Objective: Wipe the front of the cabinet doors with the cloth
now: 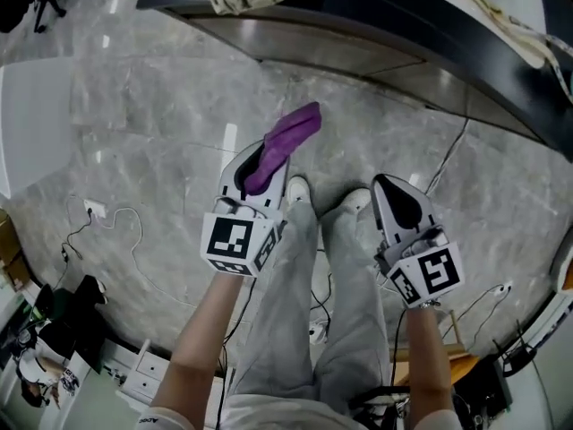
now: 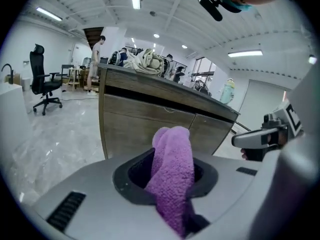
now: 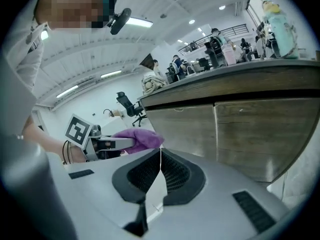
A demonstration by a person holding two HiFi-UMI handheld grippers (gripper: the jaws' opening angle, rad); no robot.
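Grey marble floor [image 1: 134, 106] meets a dark-topped counter [image 1: 385, 12] in the head view, with the left gripper [image 1: 258, 167] and right gripper [image 1: 394, 195] held low before it. Left gripper view: jaws clamped on the purple cloth [image 2: 172, 174], free end forward to meet the wooden cabinet doors [image 2: 150, 124], which are not yet touched. Right gripper view: jaws together on nothing, probably idle.

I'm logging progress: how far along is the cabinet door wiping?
Done: the left gripper is shut on the purple cloth. In hand: the cloth is held in front of the cabinet doors, not touching them. Left: seemingly all the wiping; the right gripper is shut and empty.
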